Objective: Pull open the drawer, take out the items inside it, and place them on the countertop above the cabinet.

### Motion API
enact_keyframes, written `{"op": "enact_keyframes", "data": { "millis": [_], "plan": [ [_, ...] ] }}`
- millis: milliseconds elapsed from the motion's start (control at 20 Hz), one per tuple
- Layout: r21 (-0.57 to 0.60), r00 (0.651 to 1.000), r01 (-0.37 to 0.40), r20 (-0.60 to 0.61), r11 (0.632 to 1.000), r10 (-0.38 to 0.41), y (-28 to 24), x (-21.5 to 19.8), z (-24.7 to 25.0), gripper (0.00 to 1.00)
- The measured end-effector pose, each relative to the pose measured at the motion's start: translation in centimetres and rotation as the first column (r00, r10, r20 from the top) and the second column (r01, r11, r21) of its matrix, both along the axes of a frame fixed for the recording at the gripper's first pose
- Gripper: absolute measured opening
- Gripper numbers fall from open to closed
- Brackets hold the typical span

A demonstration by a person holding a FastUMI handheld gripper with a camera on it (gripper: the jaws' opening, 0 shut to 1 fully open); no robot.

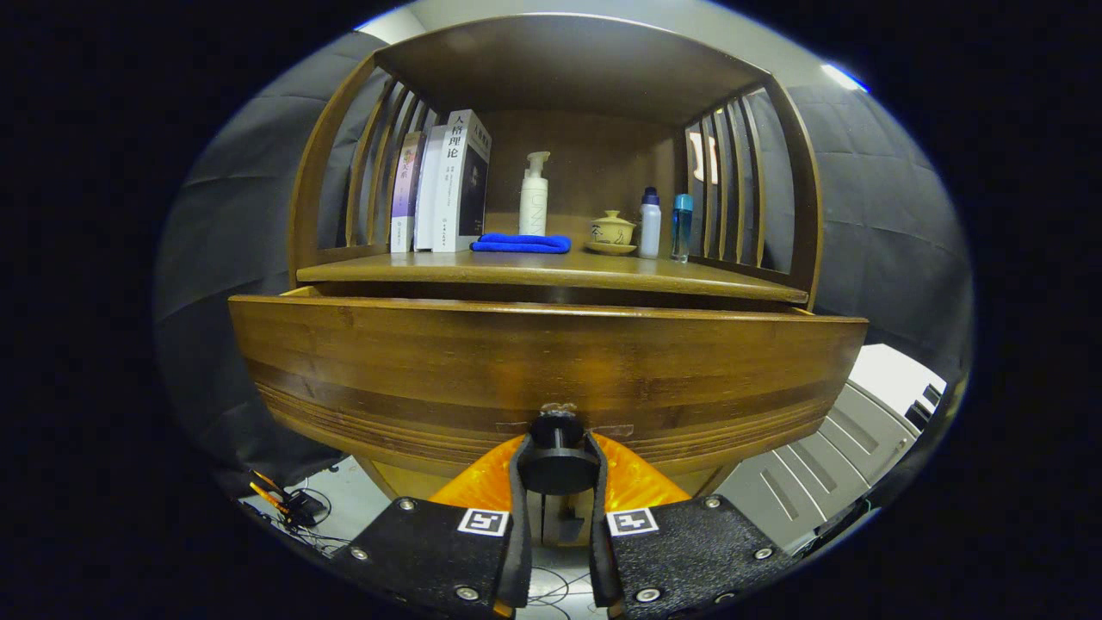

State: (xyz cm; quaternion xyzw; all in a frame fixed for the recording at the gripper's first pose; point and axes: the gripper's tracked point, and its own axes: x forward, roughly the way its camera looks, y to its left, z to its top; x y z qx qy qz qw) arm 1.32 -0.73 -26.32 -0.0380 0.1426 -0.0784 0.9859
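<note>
Two fingers of the gripper (556,469) are pinched onto the round knob (558,465) of the drawer (551,370), one on each flank of it, which is the grip a straight pull toward the camera wants. The drawer front stands proud of the cabinet, with a dark gap showing between its top edge and the countertop (551,271) just above, so I judge the drawer to be partly pulled out. Its inside lies below that top edge from this low angle, and I cannot tell what items it holds.

Beyond the drawer, the countertop carries things along its back. A row of books (443,185) leans at the left against the slatted side, a folded blue cloth (521,244) lies flat beside them, and a white pump bottle (534,196) stands behind the cloth. To the right are a lidded tea cup (612,231) on a saucer and two small bottles (665,226), close together.

The front strip of the countertop is bare wood from side to side, the likeliest room for setting items down. The shelf roof overhead limits how high anything can be lifted in.
</note>
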Motion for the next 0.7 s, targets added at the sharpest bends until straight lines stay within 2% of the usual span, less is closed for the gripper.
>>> {"op": "enact_keyframes", "data": {
  "millis": [200, 700],
  "plan": [
    [0.031, 1.0, -0.012, -0.015, 0.999, 0.013, 0.1, -1.7, -0.1, 0.28],
    [0.025, 1.0, -0.007, -0.014, 1.0, 0.007, 0.8, -5.9, -0.6, 0.28]
  ]
}}
